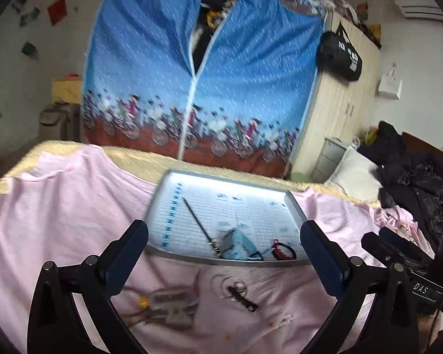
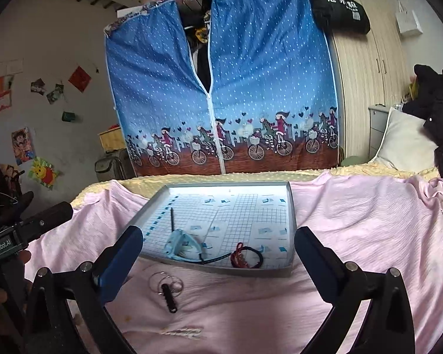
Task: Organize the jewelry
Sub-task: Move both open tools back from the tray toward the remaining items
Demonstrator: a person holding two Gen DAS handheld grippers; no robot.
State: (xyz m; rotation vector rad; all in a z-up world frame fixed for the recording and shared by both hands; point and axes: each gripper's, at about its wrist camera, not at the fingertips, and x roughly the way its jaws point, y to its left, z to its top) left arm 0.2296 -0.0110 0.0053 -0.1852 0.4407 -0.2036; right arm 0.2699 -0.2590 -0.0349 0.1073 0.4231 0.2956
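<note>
Both claws are hanging wide open and empty; the key ring (image 2: 168, 290) is lying just ahead of the right claw (image 2: 218, 262), left of centre, its black fob pointing back toward it, short of the tray (image 2: 292, 206).

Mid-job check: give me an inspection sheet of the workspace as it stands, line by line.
Surface: pink sheet over a bed, wrinkled.
Job's things: tray holds a thin dark stick, a light-blue piece and a red-and-black bracelet; wire rings with a black clip lie on the sheet, outside the tray.
Clutter: blurred small items on the sheet, unclear.
Grippers: left hand-held gripper open, empty; right hand-held gripper open, empty.
Cables: nothing seen.
Surroundings: blue fabric wardrobe, pillow, dark clothes.
</note>
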